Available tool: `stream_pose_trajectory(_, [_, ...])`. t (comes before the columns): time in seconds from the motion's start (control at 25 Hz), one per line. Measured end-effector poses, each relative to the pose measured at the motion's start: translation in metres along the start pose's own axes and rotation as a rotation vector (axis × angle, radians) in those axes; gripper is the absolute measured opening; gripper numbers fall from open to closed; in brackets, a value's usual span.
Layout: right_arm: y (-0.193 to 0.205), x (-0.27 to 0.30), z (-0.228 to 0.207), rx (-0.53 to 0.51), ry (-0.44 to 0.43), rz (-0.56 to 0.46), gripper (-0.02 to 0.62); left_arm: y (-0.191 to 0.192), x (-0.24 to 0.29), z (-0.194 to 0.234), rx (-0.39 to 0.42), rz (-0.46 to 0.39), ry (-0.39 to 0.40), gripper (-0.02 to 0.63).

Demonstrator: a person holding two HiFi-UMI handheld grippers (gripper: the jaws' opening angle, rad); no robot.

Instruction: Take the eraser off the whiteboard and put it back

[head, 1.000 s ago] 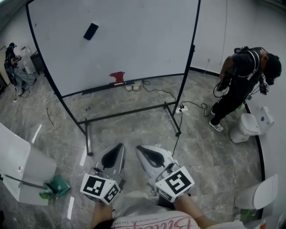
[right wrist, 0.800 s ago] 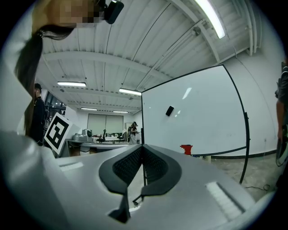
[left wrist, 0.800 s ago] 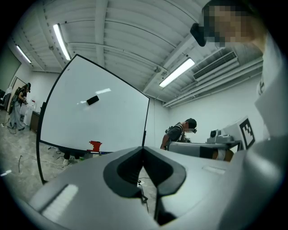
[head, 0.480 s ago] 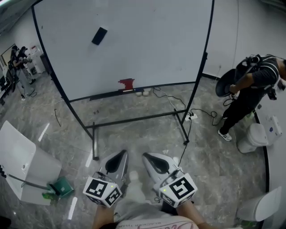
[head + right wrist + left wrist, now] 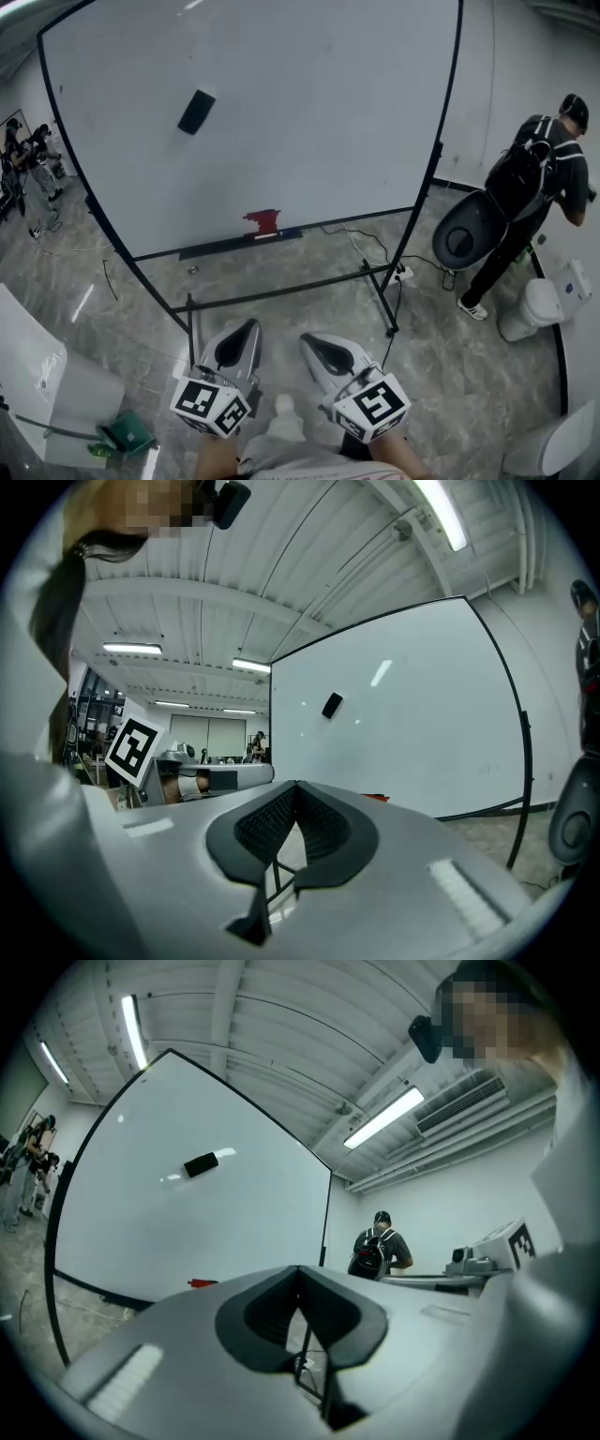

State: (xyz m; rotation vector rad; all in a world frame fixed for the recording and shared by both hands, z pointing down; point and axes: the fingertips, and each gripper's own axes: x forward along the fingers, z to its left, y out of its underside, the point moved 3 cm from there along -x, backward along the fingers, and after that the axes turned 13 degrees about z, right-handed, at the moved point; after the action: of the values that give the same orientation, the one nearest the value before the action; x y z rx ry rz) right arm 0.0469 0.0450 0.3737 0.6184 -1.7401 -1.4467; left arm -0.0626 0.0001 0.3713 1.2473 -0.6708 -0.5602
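Note:
A black eraser clings to the upper left of the big whiteboard; it also shows in the left gripper view and the right gripper view. A red object rests on the board's tray. Both grippers are held level, side by side, well short of the board and below it. My left gripper is shut with nothing in it, its jaws meeting at the tip. My right gripper is likewise shut and empty.
The board's black stand has feet on the marble floor between me and the board. A person with a backpack stands at the right by white fixtures. Cables trail under the board. A white panel and green item lie at left.
The whiteboard has grown larger and nearer in the head view as both grippers advanced toward it together. The person at right has turned away. Both grippers stayed shut.

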Motion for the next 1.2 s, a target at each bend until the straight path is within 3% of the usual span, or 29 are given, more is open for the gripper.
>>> stream_pose_trajectory(0.24, [-0.032,0.066,-0.026,-0.030,0.012,-0.002,0.002,-0.059,0.037,0.071,0.082,-0.097,-0.033,-0.001])
stream_pose_trajectory(0.44, [-0.054,0.109,-0.042,-0.053,0.015,0.005,0.002,-0.105,0.063,0.132,0.160,-0.142,-0.131,0.000])
stream_pose_trajectory(0.76, [-0.062,0.151,-0.063,-0.054,-0.020,0.024,0.002,-0.193,0.097,0.187,0.446,-0.208,-0.354,0.000])
stream_pose_trajectory(0.8, [-0.062,0.156,-0.066,-0.054,-0.024,0.026,0.002,-0.202,0.102,0.191,0.473,-0.212,-0.378,0.037])
stream_pose_trajectory(0.84, [-0.062,0.160,-0.070,-0.052,-0.027,0.028,0.002,-0.211,0.108,0.193,0.497,-0.210,-0.396,0.118])
stream_pose_trajectory(0.88, [-0.063,0.164,-0.075,-0.049,-0.028,0.029,0.002,-0.220,0.114,0.196,0.523,-0.205,-0.414,0.142])
stream_pose_trajectory(1.04, [-0.069,0.180,-0.100,-0.037,-0.034,0.025,0.002,-0.252,0.140,0.212,0.666,-0.174,-0.520,0.187])
stream_pose_trajectory(1.2, [-0.081,0.197,-0.126,-0.027,-0.054,0.006,0.002,-0.274,0.171,0.234,0.751,-0.085,-0.606,0.242])
